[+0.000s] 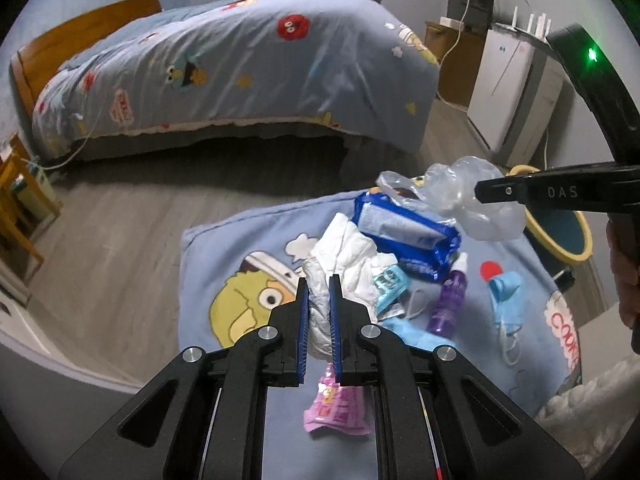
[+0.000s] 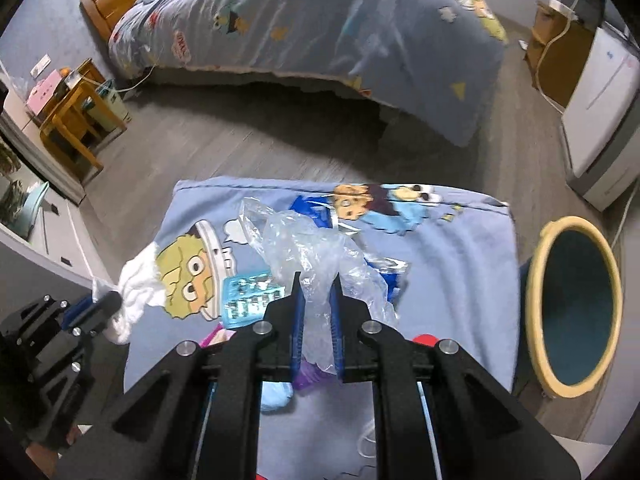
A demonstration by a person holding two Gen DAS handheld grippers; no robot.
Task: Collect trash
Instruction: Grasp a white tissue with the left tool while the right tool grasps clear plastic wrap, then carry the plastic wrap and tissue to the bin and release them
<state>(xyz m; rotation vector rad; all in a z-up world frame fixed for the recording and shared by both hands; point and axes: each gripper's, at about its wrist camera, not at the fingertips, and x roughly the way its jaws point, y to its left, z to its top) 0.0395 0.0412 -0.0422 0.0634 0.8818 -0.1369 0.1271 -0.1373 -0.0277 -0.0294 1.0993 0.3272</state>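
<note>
The left hand-held gripper (image 1: 319, 280) points steeply down, jaws clamped on tissue (image 1: 344, 256). The right hand-held gripper (image 2: 319, 278) likewise pinches a plastic bag (image 2: 304, 252).

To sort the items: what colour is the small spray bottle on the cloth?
The spray bottle is purple with a white nozzle, seen best in the left wrist view.

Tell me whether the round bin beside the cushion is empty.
Empty as far as visible: the round bin stands open-topped beside the cushion, showing only bare dark teal interior, no trash.
</note>
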